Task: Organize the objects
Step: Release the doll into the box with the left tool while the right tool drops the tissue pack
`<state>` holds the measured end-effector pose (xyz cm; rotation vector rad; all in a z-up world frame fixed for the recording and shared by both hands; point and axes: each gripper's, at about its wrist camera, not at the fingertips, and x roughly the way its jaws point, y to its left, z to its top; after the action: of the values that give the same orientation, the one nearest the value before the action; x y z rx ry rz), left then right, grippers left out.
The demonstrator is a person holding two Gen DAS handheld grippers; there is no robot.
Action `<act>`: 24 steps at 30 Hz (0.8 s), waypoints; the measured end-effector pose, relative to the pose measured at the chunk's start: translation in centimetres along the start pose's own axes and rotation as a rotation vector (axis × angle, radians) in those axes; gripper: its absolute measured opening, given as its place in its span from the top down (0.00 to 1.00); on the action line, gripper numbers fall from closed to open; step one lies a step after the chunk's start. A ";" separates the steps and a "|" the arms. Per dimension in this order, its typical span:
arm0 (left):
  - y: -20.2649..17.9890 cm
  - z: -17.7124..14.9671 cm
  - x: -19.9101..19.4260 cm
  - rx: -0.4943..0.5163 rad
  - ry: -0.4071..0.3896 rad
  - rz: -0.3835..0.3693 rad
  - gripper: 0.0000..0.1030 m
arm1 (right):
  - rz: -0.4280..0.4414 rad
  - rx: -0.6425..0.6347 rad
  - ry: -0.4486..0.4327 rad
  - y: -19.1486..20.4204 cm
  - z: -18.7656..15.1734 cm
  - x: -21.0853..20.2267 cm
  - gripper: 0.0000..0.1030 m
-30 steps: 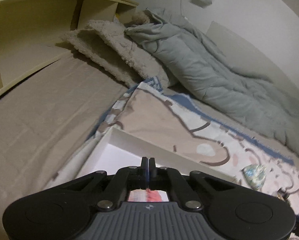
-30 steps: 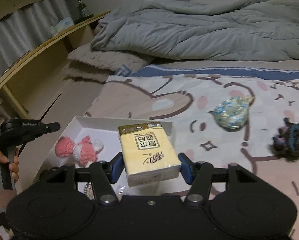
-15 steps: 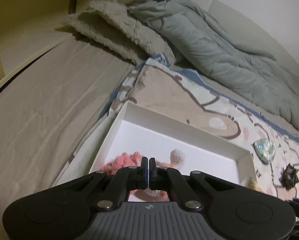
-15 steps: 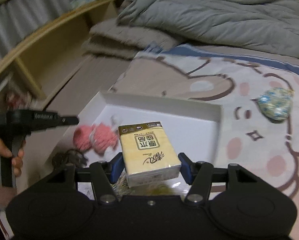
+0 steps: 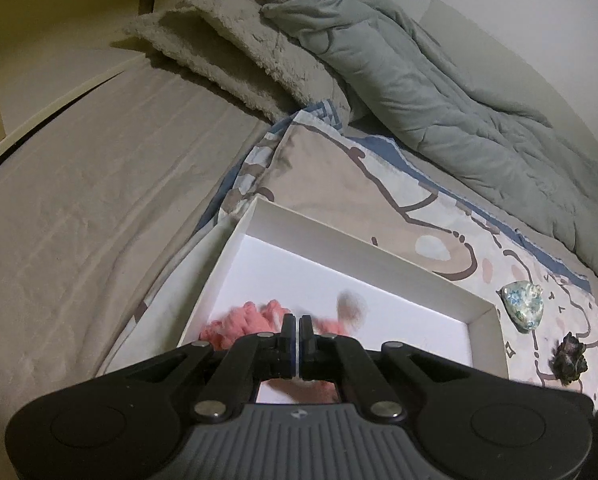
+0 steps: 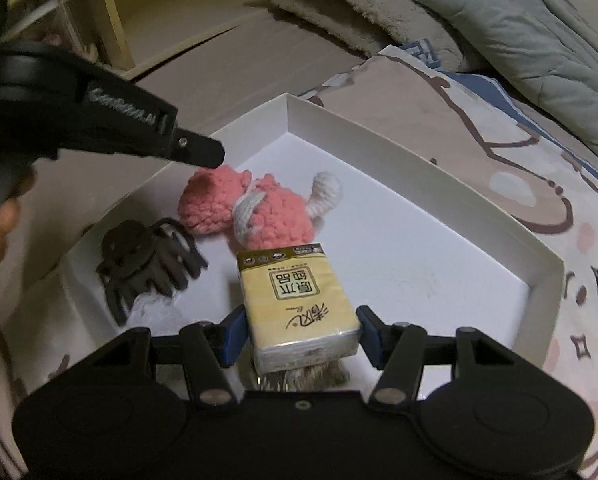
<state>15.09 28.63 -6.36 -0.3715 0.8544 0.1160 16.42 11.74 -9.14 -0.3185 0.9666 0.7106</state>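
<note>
While the right tool grips a yellow tissue pack by its two long sides, blue pads pressed against the wrapper, the pack hangs over the near part of a shallow white box on the bed. Inside the box, a pink knitted toy lies at 12 o'clock from the pack, and a black claw hair clip sits at 10 o'clock, near the left wall. The left tool is fully closed with nothing between its fingers, its tip above the pink toy. Outside the box, at 3 o'clock on the cartoon-print blanket, rest a small blue-green pouch and a dark yarn bundle. A grey duvet lies bunched beyond.
</note>
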 end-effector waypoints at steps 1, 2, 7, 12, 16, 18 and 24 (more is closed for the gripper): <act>0.0 0.0 0.1 0.002 0.003 0.001 1.00 | -0.007 0.000 -0.004 0.1 0.3 0.4 0.43; 0.0 0.0 0.3 0.005 0.008 0.002 1.00 | -0.017 0.000 -0.008 0.1 0.6 0.7 0.43; 0.0 -0.1 0.6 0.027 0.022 0.000 1.00 | -0.075 0.051 -0.031 -1.0 2.0 2.5 0.44; 0.0 -0.2 0.8 0.043 0.033 0.000 0.99 | -0.072 0.117 -0.024 -1.8 2.0 4.0 0.44; 0.2 -0.1 1.0 0.038 0.037 0.006 0.93 | -0.011 0.127 -0.007 -0.9 1.2 4.1 0.44; 0.2 -0.1 1.0 0.036 0.038 0.009 0.87 | 0.044 0.133 0.003 -0.4 0.9 4.0 0.43; 0.4 -0.2 0.6 0.024 0.042 0.019 0.63 | 0.052 0.142 -0.014 0.4 0.6 2.9 0.21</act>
<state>15.23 28.90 -7.09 -0.3448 0.9007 0.1156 17.59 13.51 -11.25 -0.1641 1.0098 0.6863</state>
